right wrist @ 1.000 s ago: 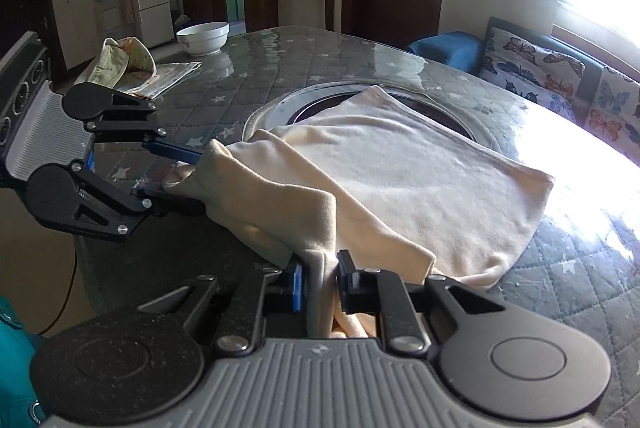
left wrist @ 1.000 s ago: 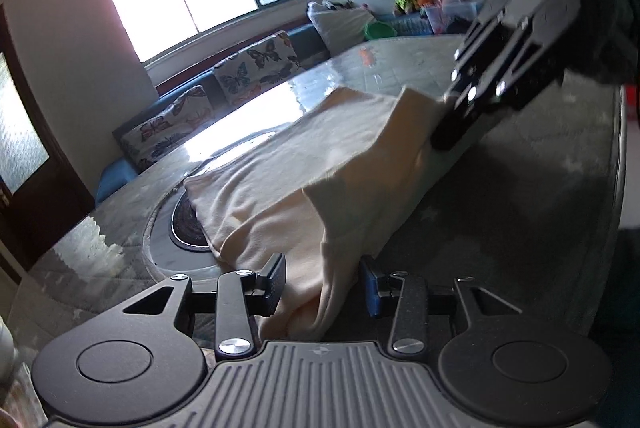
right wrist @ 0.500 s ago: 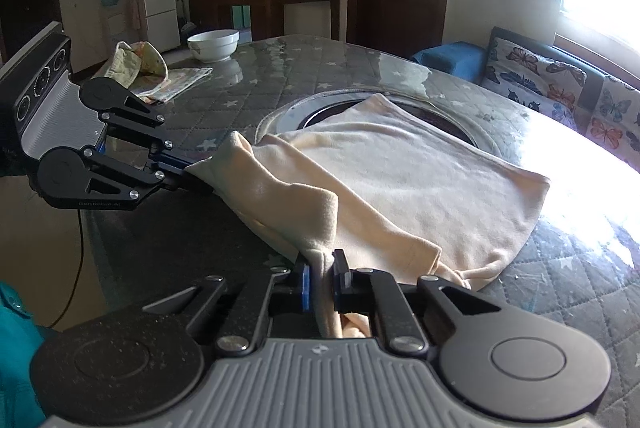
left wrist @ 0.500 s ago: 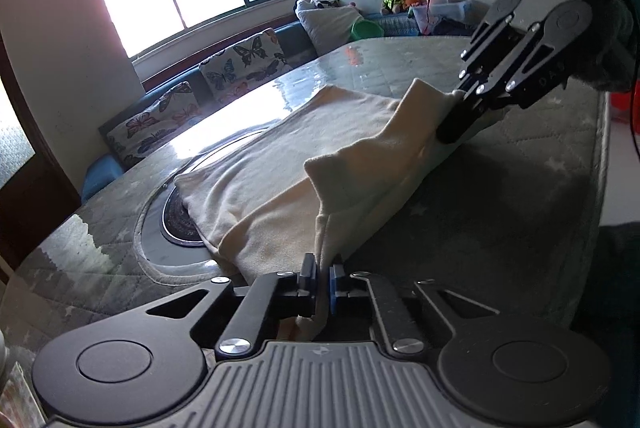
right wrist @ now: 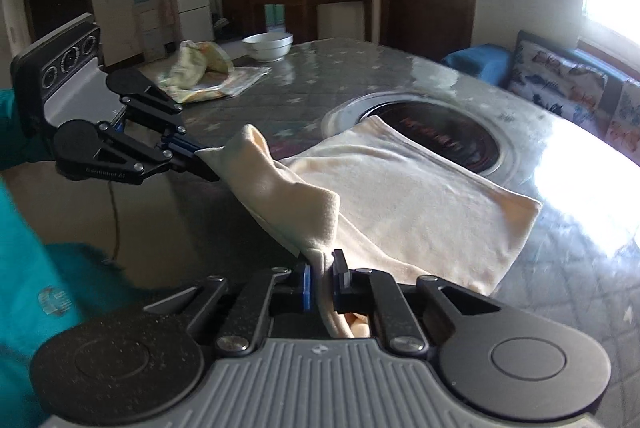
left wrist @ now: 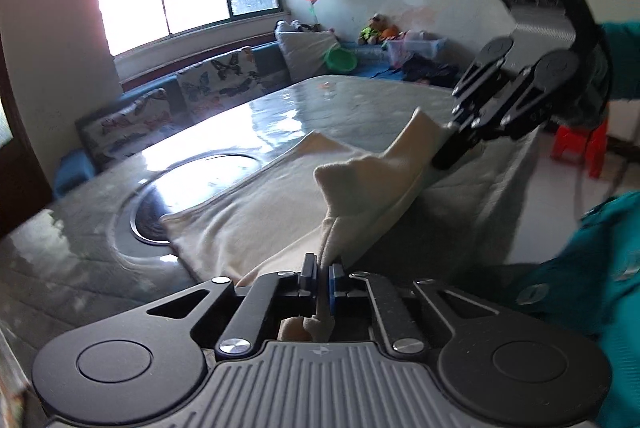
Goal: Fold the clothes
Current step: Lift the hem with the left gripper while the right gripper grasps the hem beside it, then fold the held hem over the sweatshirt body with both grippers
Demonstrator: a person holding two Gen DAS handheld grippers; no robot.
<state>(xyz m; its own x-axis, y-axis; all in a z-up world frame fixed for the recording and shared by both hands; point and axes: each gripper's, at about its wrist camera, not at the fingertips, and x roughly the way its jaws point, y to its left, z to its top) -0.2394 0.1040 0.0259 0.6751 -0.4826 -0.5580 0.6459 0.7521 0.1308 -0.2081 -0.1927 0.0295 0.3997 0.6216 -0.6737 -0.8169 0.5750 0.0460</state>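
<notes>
A cream garment lies partly flat on the glossy quilted table, its near edge lifted off the surface. My left gripper is shut on one corner of that edge. My right gripper is shut on the other corner of the garment. Each gripper shows in the other's view: the right gripper at upper right, the left gripper at left. The held edge hangs stretched between them, above the table's near side.
A round burner recess sits in the table, partly under the garment. A white bowl and a crumpled patterned cloth lie at the far end. A sofa with butterfly cushions runs along the window. A red stool stands on the floor.
My left gripper closed on the garment's corner, having been open a second ago. Both grippers then lifted the near edge up and back, off the table.
</notes>
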